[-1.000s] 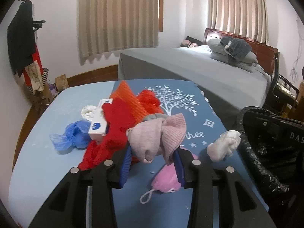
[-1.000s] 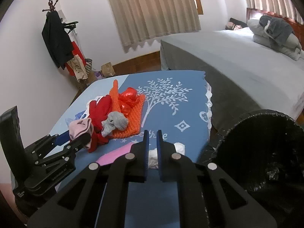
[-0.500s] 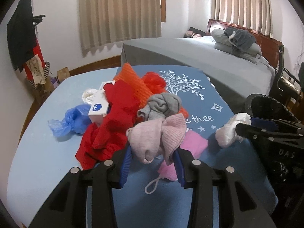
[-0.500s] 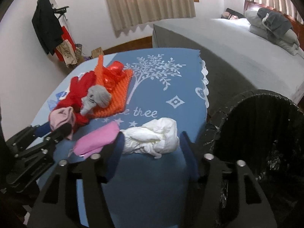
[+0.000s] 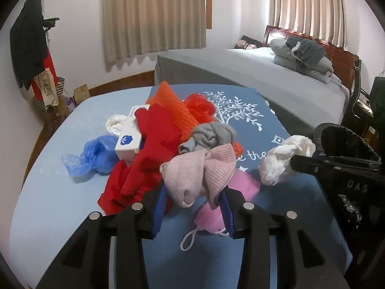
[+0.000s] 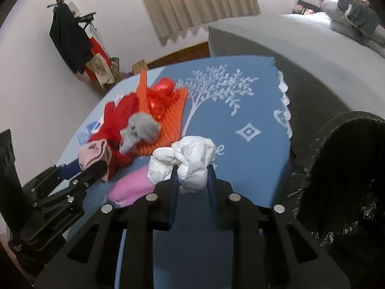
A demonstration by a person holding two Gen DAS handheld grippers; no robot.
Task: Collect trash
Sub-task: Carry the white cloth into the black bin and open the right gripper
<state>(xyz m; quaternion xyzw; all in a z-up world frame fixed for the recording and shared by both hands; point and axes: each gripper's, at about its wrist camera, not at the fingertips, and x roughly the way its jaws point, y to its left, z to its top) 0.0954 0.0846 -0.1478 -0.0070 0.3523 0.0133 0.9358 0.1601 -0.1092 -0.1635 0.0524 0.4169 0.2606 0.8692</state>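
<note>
A crumpled white paper wad (image 6: 187, 154) lies on the blue tablecloth (image 6: 231, 130) near the right edge. My right gripper (image 6: 192, 175) straddles it, its jaws closing, and both blue pads press on the wad's sides. The left wrist view shows the same wad (image 5: 281, 159) with a right finger against it. My left gripper (image 5: 193, 192) is shut on a pale pink sock (image 5: 199, 171), held just above the table. A black lined trash bin (image 6: 312, 149) stands open at the table's right side.
A heap lies left of centre: red cloth (image 5: 149, 156), orange knit (image 5: 173, 106), red plastic bag (image 5: 199, 106), grey sock (image 5: 211, 134), white box (image 5: 130, 137), blue plastic bag (image 5: 96, 154). A pink face mask (image 5: 243, 192) lies beneath the sock. A grey bed (image 5: 240, 72) stands behind.
My right gripper opened wide, sank around the white wad and closed onto it. My left gripper kept its hold on the pink sock and barely moved.
</note>
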